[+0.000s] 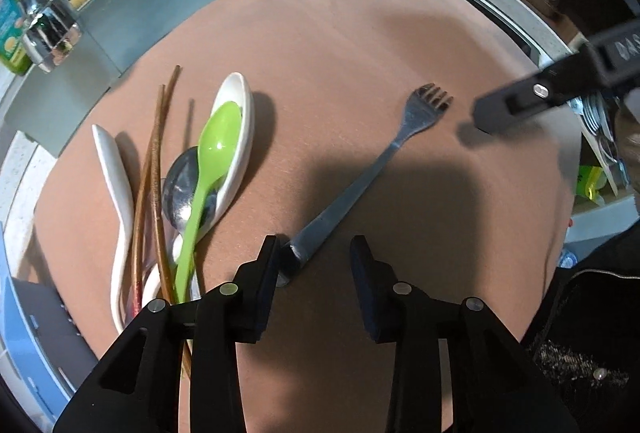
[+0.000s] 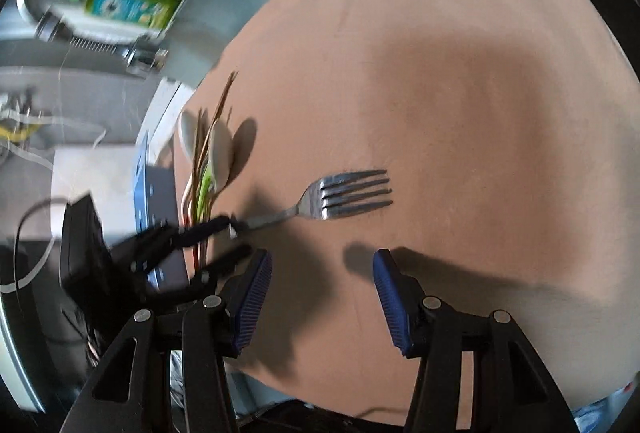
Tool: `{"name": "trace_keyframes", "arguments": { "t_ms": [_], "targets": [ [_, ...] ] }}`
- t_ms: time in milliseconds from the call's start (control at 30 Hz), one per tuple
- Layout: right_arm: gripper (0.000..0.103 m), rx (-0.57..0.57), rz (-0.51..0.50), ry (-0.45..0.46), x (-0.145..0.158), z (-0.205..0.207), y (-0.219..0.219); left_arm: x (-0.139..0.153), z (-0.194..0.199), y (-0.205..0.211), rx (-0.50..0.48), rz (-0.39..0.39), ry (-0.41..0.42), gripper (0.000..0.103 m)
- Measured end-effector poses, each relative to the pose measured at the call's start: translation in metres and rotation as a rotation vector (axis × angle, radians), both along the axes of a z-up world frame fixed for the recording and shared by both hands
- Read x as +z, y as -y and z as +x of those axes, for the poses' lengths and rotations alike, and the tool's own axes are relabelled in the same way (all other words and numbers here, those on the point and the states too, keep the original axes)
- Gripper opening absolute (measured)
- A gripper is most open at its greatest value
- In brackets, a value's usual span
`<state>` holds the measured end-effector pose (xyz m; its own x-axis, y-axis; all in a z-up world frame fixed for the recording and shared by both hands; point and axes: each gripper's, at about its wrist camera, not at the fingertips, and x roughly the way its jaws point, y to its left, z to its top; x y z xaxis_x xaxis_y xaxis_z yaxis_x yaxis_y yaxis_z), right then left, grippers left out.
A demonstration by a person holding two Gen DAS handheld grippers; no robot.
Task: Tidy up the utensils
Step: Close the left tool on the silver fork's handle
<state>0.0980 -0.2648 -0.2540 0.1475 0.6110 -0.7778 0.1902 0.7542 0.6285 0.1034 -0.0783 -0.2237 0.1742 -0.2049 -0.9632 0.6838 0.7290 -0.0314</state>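
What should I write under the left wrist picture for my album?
Open left gripper beside a silver metal fork's handle on the brown mat, next to piled spoons and chopsticks.

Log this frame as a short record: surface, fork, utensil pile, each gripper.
surface: brown mat beside a sink
fork: flat on the mat, apart from the pile, handle end at the left gripper's finger
pile: green spoon, white spoons, chopsticks
left gripper: open
right gripper: open, empty, near the tines
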Motion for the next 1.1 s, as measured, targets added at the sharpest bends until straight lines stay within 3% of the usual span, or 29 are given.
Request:
{"name": "trace_keyframes", "arguments": {
  "t_ms": [333,733,833,933,1000,1100],
  "targets": [
    [0.049,-0.072,0.023,-0.033,-0.007,0.017,0.006,-0.004,0.007,0.008,-0.007,0.011,0.009,0.035],
    [0.048,-0.083,-0.005,-0.034,-0.013,0.046,-0.008,-0.002,-0.02,0.013,0.055,-0.07,-0.062,0.034],
    [0.042,-0.073,-0.03,-0.019,-0.012,0.05,-0.013,-0.002,-0.027,0.018,0.056,-0.061,-0.039,0.034],
    [0.022,-0.062,-0.04,-0.023,-0.015,0.054,-0.016,-0.005,-0.028,0.025,0.062,-0.06,-0.012,0.034],
    [0.017,-0.061,-0.043,-0.027,-0.018,0.055,-0.017,-0.006,-0.03,0.032,0.064,-0.058,0.006,0.034],
    [0.013,-0.074,-0.034,-0.024,-0.021,0.056,-0.016,-0.01,-0.03,0.032,0.064,-0.045,0.031,0.02]
  ]
}}
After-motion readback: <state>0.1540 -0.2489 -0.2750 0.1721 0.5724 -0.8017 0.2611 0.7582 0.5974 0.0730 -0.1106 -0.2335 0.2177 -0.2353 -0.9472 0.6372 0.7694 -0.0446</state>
